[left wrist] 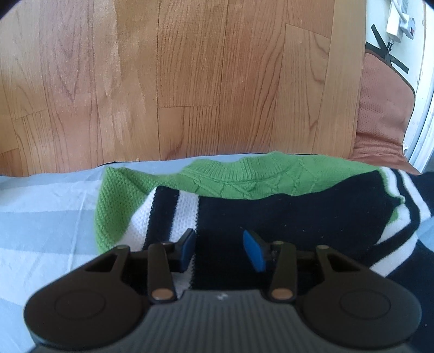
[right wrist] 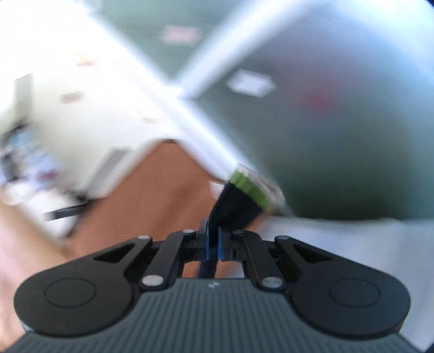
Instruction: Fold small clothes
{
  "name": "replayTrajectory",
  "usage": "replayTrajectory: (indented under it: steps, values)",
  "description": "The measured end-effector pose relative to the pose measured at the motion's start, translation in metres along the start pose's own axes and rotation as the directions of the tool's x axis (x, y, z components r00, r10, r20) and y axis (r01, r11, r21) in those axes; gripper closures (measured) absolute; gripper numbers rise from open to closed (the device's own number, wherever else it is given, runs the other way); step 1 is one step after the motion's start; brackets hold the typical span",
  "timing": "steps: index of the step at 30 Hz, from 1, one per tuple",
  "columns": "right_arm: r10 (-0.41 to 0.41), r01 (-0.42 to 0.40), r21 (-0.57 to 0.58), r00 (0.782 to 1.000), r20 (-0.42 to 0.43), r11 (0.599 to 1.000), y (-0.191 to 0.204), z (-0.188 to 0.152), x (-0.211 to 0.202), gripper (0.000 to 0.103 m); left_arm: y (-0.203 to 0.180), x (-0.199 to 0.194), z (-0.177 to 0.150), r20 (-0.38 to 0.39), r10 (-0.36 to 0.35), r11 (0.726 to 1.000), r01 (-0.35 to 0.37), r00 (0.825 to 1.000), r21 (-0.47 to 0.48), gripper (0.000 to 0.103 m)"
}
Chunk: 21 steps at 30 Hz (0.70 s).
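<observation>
A small knit sweater [left wrist: 271,206], green with navy and white stripes, lies partly folded on a light blue and white checked cloth [left wrist: 48,217]. My left gripper [left wrist: 219,244] is open just above the sweater's navy part, its blue pads [left wrist: 253,248] apart and empty. My right gripper [right wrist: 213,239] is shut on a navy piece of the sweater [right wrist: 233,206] with a green and white cuff [right wrist: 252,187], held up in the air. The right wrist view is heavily blurred.
Wooden floor [left wrist: 162,81] lies beyond the cloth's far edge. A brown mesh cushion [left wrist: 385,108] sits at the right by a white wall with a power strip [left wrist: 401,21]. The right wrist view shows blurred white walls and brown floor [right wrist: 152,190].
</observation>
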State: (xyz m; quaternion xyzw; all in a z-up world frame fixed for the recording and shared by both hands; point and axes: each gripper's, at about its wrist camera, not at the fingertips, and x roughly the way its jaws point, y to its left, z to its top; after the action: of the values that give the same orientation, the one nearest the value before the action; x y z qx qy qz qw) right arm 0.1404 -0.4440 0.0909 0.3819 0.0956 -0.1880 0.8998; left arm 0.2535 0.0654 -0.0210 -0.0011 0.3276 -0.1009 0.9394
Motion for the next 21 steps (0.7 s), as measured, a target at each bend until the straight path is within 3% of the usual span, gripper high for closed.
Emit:
replayTrajectory:
  steps: [2, 4, 6, 9, 11, 13, 15, 16, 17, 19, 20, 21]
  values:
    - [0.12, -0.122, -0.181, 0.993, -0.018, 0.976, 0.061, -0.014, 0.006, 0.094, 0.008, -0.008, 0.005, -0.002, -0.051, 0.998, 0.051, 0.999, -0.033, 0.059]
    - [0.227, -0.245, -0.31, 0.969, -0.094, 0.919, 0.119, -0.044, 0.018, 0.094, 0.024, -0.023, 0.014, 0.032, -0.109, 0.989, 0.111, 0.994, -0.093, 0.054]
    - [0.32, -0.374, -0.382, 0.926, -0.199, 0.845, 0.168, -0.083, 0.027, 0.094, 0.048, -0.038, 0.024, 0.083, -0.141, 0.973, 0.154, 0.987, -0.172, 0.049]
    - [0.391, -0.539, -0.479, 0.839, -0.378, 0.693, 0.231, -0.164, 0.037, 0.094, 0.09, -0.054, 0.034, 0.142, -0.151, 0.939, 0.187, 0.978, -0.29, 0.046]
    - [0.396, -0.634, -0.528, 0.77, -0.501, 0.564, 0.261, -0.224, 0.037, 0.094, 0.113, -0.056, 0.037, 0.147, -0.124, 0.924, 0.169, 0.981, -0.344, 0.046]
    - [0.346, -0.709, -0.563, 0.702, -0.622, 0.426, 0.278, -0.282, 0.038, 0.091, 0.125, -0.053, 0.037, 0.134, -0.11, 0.917, 0.152, 0.985, -0.369, 0.046]
    - [0.21, -0.758, -0.595, 0.649, -0.732, 0.268, 0.279, -0.338, 0.038, 0.083, 0.126, -0.045, 0.037, 0.108, -0.12, 0.921, 0.152, 0.987, -0.36, 0.046]
    - [0.135, -0.772, -0.599, 0.63, -0.765, 0.212, 0.273, -0.36, 0.038, 0.078, 0.122, -0.039, 0.036, 0.088, -0.126, 0.928, 0.149, 0.988, -0.341, 0.046]
    - [0.092, -0.786, -0.589, 0.611, -0.786, 0.185, 0.266, -0.37, 0.038, 0.071, 0.116, -0.034, 0.035, 0.065, -0.125, 0.938, 0.139, 0.99, -0.317, 0.046]
    - [0.137, -0.79, -0.585, 0.61, -0.781, 0.183, 0.253, -0.359, 0.032, 0.057, 0.104, -0.024, 0.031, 0.029, -0.117, 0.956, 0.12, 0.993, -0.266, 0.046]
    - [0.168, -0.793, -0.565, 0.603, -0.78, 0.228, 0.247, -0.341, 0.032, 0.046, 0.097, -0.022, 0.029, 0.018, -0.114, 0.963, 0.115, 0.993, -0.242, 0.046]
    - [0.208, -0.791, -0.542, 0.602, -0.771, 0.284, 0.241, -0.324, 0.03, 0.044, 0.092, -0.021, 0.027, 0.013, -0.11, 0.969, 0.11, 0.994, -0.22, 0.046]
